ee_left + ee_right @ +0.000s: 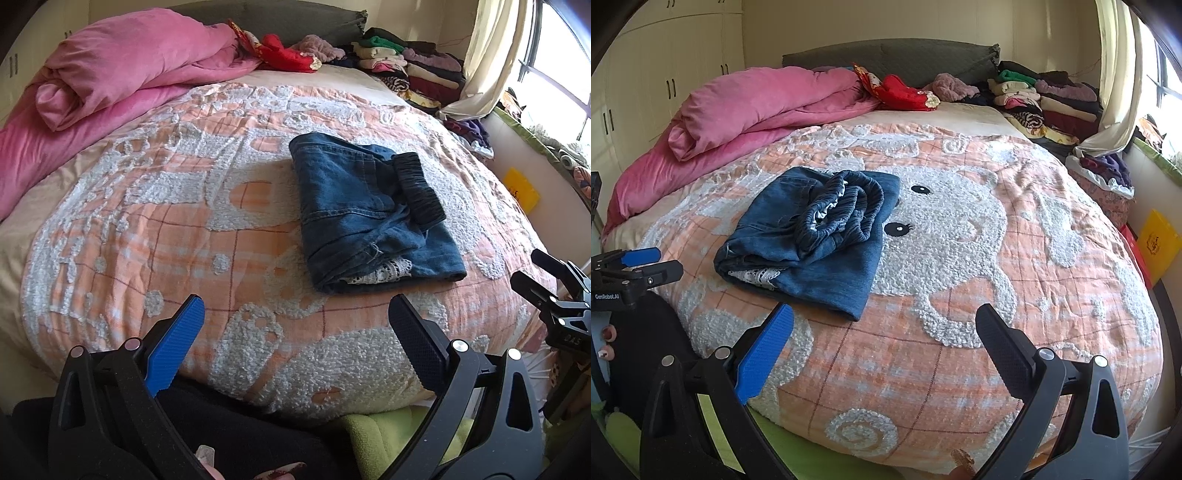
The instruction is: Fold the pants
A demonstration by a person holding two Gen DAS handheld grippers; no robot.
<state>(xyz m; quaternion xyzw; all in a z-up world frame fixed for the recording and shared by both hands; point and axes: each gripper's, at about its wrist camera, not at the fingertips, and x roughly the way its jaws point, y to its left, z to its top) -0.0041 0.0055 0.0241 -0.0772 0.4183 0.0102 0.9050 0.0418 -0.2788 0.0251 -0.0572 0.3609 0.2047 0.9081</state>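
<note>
The blue denim pants (373,218) lie folded into a compact bundle at centre frame on the orange-and-white tufted bedspread (184,229). The left gripper (295,332) and right gripper (884,334) hover spread wide, holding nothing. Folding appears complete; any next move calls for tucking the bunched waistband (842,210).

One folded pair of blue denim pants (373,218), one rolled pink plush quilt (122,70), one yellow flat box (1158,245), two open black two-finger grippers (295,339) (884,338).

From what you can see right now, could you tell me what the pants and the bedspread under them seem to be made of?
pants: blue denim by the look, matte, with visible stitched seams; white lace trim at one edge.
bedspread: orange checked woven cloth, probably cotton, with raised, nubbly white tufting.
</note>
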